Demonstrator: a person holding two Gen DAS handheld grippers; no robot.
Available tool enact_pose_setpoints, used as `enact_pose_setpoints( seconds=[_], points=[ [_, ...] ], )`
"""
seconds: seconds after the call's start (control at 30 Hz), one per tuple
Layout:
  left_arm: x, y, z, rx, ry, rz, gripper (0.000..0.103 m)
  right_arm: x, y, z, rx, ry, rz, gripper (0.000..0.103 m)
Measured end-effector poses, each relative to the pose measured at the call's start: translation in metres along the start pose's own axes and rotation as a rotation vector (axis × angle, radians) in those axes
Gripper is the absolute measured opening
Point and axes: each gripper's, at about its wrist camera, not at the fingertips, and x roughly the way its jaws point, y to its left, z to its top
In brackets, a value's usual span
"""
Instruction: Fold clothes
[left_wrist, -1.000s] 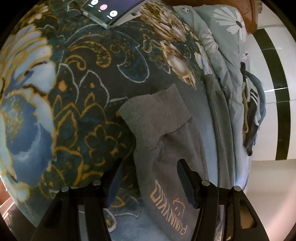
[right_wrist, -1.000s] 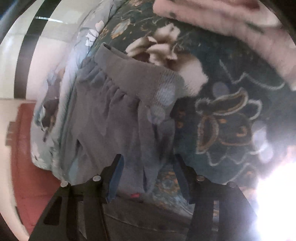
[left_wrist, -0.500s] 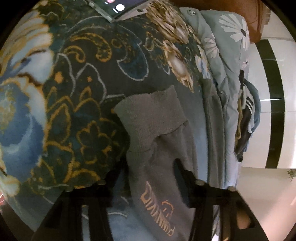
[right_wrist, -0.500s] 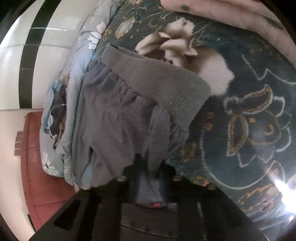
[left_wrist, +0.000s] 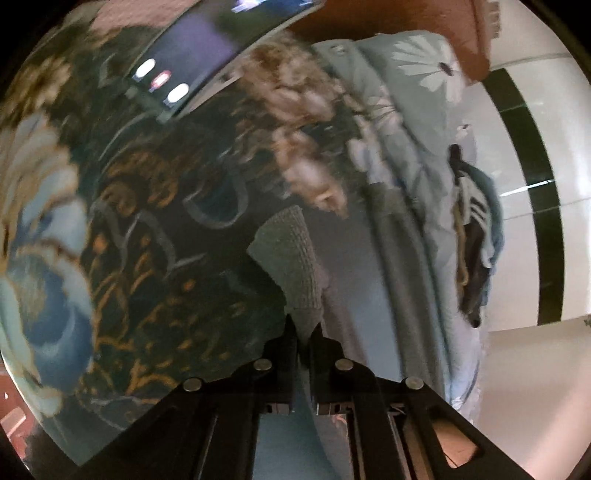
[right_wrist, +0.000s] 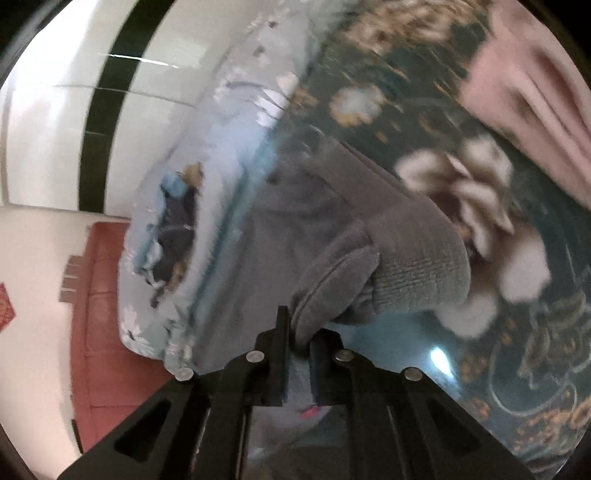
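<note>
A grey garment lies on a dark floral blanket (left_wrist: 129, 221). In the left wrist view its ribbed cuff (left_wrist: 291, 258) rises straight out of my left gripper (left_wrist: 301, 328), which is shut on the fabric just below the cuff. In the right wrist view the garment's ribbed band (right_wrist: 413, 251) is bunched and lifted. A thick grey fold (right_wrist: 325, 295) runs down between the pads of my right gripper (right_wrist: 299, 332), whose jaws are closing and press on it. Both views are blurred by motion.
A phone (left_wrist: 192, 62) with a lit screen rests on the blanket at the back. A light blue flowered quilt (left_wrist: 417, 110) and a heap of dark clothes (left_wrist: 472, 240) lie along the bed's edge. Pink cloth (right_wrist: 535, 110) sits at the right; a red surface (right_wrist: 99, 295) is below the bed.
Both grippers went from wide open over the flat garment to shut on it. Both rose, and the fabric now hangs bunched from the jaws.
</note>
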Motion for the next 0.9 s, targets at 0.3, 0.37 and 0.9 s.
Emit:
enact_pose_setpoints(
  seconds=[0.3,0.37,0.9],
  points=[
    [-0.007,-0.07,0.028,0.044,0.016,0.007,0.005,-0.006,0.027,0.037,-0.024,-0.04,0.086,0.008],
    [-0.001,-0.088,0.04,0.025,0.017,0.05,0.005,-0.005,0.032,0.047,-0.022,-0.046,0.106,0.008],
    [0.169,-0.216,0.119,0.084,0.11,0.275,0.005,0.082,0.073,0.134,-0.074,-0.026,-0.011,0.008]
  ],
)
